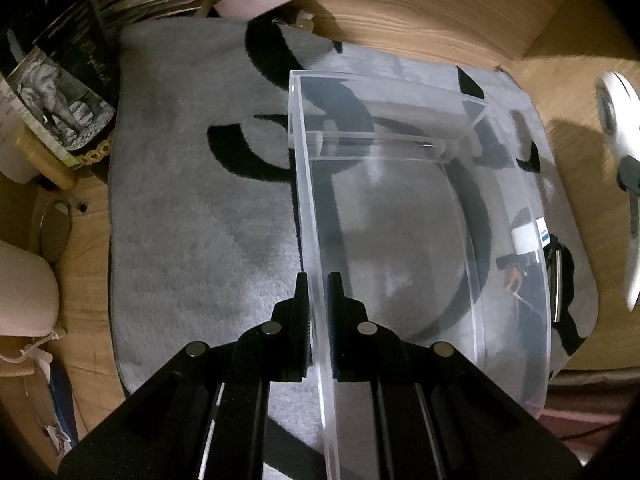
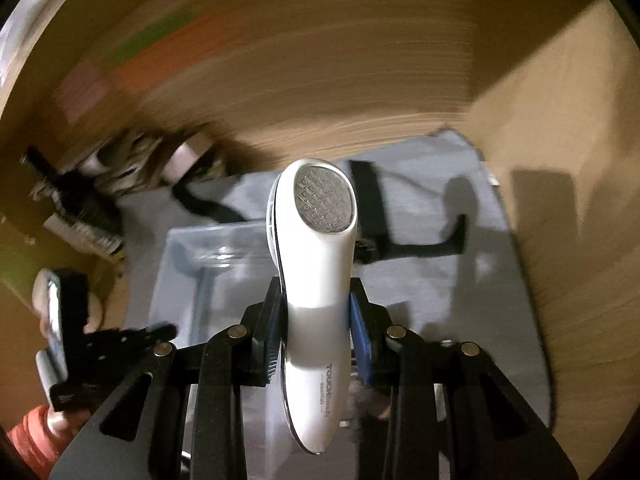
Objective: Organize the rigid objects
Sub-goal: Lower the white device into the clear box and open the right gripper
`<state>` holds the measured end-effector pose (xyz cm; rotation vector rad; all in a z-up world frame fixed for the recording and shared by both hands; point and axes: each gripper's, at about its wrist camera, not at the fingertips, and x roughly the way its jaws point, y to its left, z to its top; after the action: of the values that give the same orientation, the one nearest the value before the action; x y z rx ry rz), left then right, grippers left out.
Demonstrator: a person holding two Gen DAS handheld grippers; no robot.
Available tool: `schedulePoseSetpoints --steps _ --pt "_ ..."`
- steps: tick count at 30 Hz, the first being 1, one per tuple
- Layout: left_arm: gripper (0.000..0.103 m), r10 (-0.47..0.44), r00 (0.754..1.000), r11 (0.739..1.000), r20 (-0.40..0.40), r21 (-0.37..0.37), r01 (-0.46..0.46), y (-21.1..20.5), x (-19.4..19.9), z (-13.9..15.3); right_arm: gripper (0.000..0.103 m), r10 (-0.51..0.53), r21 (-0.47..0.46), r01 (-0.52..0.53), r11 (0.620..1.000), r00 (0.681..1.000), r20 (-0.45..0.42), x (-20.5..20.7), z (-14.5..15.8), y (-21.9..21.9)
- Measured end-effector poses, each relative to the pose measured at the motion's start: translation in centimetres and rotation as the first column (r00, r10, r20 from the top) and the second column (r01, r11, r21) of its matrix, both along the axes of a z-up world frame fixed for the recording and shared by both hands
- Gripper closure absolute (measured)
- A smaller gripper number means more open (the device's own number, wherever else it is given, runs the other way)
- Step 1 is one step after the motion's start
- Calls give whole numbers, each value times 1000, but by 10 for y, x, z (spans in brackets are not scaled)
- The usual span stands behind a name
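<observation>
I see one container, a clear acrylic box [image 1: 400, 208] standing on a grey rug with black markings [image 1: 192, 208]. The rug lies on a wooden surface [image 1: 420, 4]; I cannot tell whether that is a desk or the floor. Through the box's far right wall I make out a white label and some dark items [image 1: 524, 256], but whether they lie inside the box or beside it on the rug I cannot tell. The rest of the box floor looks bare.

My left hand-held gripper [image 1: 318, 280] is clenched on the box's near left wall, one pad on each side of the clear panel. My right hand-held gripper [image 2: 316, 308] is grasping a white handheld device [image 2: 316, 280] around its waist, the round metal grille head pointing forward and up, held in the air above the box and rug.

Only the left view shows a stack of books and papers [image 1: 68, 92] at the rug's far left corner, and the white device as a blur at the right edge. Only the right view shows the device's grille and printed lettering, plus the left hand-held gripper from outside with a red sleeve [image 2: 28, 436] behind it.

Count: one box, one white device, two hand-held grippers.
</observation>
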<state>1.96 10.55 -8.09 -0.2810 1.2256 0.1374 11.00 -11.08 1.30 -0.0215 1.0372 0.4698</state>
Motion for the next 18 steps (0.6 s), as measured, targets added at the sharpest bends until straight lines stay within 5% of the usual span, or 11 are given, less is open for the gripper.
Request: schedulePoseSetpoints --steps 18 --pt "95 -72 997 997 8 -7 72 -1 2 -1 75 149 -71 -165 984 971 -185 -1 -74 93"
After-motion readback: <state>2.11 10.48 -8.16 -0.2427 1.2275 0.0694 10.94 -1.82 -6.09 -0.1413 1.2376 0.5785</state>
